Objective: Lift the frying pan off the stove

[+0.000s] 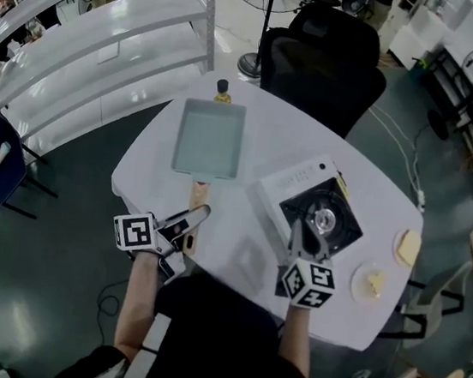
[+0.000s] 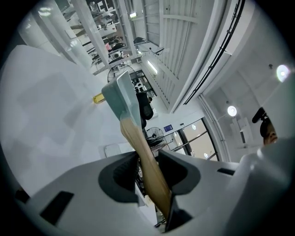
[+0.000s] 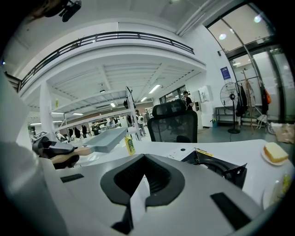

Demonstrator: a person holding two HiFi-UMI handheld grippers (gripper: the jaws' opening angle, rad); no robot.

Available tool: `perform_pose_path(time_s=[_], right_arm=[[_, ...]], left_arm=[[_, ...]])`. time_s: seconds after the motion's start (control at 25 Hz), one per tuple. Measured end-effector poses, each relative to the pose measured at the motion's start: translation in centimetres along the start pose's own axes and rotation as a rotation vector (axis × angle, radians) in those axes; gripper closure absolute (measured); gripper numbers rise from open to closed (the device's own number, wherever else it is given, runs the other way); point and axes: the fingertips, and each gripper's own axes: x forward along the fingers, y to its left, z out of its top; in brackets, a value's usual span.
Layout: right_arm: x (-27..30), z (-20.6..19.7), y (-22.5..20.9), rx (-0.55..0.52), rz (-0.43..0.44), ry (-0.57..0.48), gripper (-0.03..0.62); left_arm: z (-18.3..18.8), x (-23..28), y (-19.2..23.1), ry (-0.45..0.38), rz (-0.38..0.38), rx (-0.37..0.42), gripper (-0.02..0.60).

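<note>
And the pale blue-grey rectangular frying pan (image 1: 209, 139) is off the burner! It sits out over the white round table (image 1: 270, 132), well to the left of the white portable gas stove with the black top (image 1: 313, 211). In the right gripper view its underside shows above the tabletop, so I judge it airborne rather than set down. The left gripper (image 1: 189, 231) has its jaws clamped on the pan's light wooden handle (image 2: 146, 161), the wood running straight between the pads. The right gripper (image 1: 306, 240) hovers at the stove's near edge, jaws drawn close together with nothing in them.

So the lift itself looks done. What may be left is carrying the pan clear or setting it down somewhere, and the task doesn't say where.

Around it, a small yellow bottle with a dark cap (image 1: 222, 92) stands just beyond the pan's far end, the one thing to mind if the pan swings forward. A yellowish slice of food (image 1: 408, 247) and a pale round plate (image 1: 371, 281) lie at the table's right edge, well apart from the action. A black office chair (image 1: 322, 65) stands behind the table.
</note>
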Motion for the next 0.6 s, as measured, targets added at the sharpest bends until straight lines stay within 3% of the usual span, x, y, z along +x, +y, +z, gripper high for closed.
perform_pose_path(time_s=[0.2, 0.32, 0.6], right_arm=[[-0.3, 0.1, 0.0, 0.0, -0.007, 0.001, 0.589], [-0.4, 0.3, 0.1, -0.002, -0.011, -0.004, 0.589], [-0.4, 0.1, 0.3, -0.009, -0.013, -0.004, 0.591]], left_arm=[[0.1, -0.5, 1.0, 0.031, 0.066, 0.044, 0.453], [-0.2, 0.2, -0.1, 0.026, 0.002, 0.002, 0.453], [-0.3, 0.4, -0.2, 0.04, -0.008, 0.001, 0.451]])
